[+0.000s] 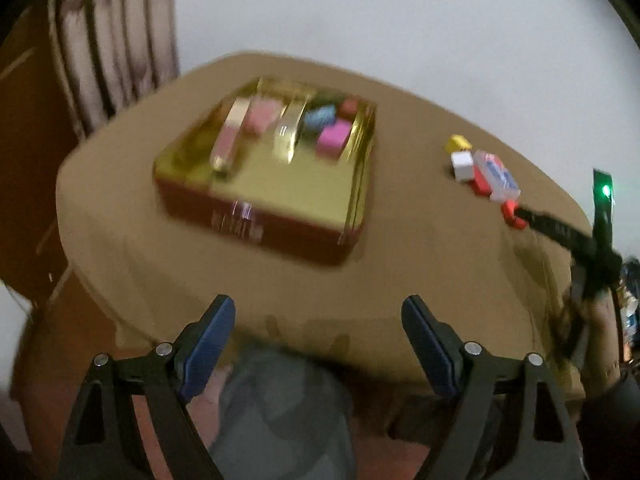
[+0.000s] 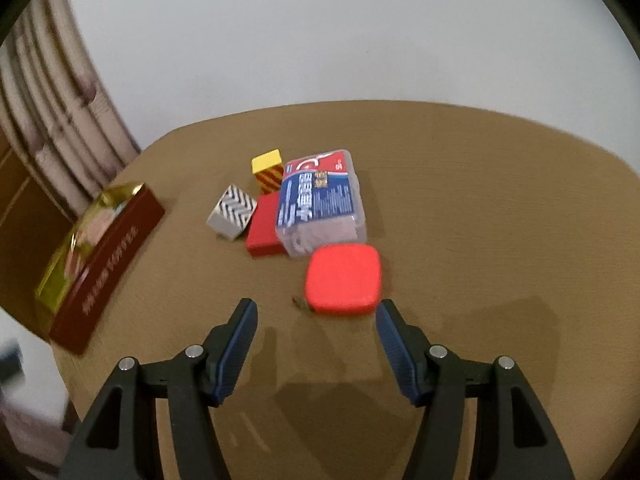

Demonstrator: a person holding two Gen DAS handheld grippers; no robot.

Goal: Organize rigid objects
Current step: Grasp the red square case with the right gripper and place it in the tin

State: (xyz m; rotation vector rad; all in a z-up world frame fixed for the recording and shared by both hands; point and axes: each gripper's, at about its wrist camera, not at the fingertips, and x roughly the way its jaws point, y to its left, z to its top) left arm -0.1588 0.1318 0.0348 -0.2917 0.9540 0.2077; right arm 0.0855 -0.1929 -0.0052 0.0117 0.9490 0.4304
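A red tin with a gold inside [image 1: 264,184] sits on the brown table and holds pink, blue and red blocks; it also shows at the left of the right wrist view [image 2: 104,256]. My left gripper [image 1: 318,320] is open and empty, near the table's front edge. My right gripper [image 2: 316,322] is open and empty, just short of a red rounded square case [image 2: 343,278]. Behind it lie a clear plastic box with a blue and red label [image 2: 320,204], a red flat block [image 2: 264,226], a zigzag-patterned block [image 2: 234,210] and a yellow striped block [image 2: 269,170].
The round brown table [image 2: 480,200] stands before a white wall. A striped curtain [image 1: 112,40] hangs at the back left. The right gripper's black arm [image 1: 560,232] with a green light reaches in from the right in the left wrist view. A person's legs show below the table edge.
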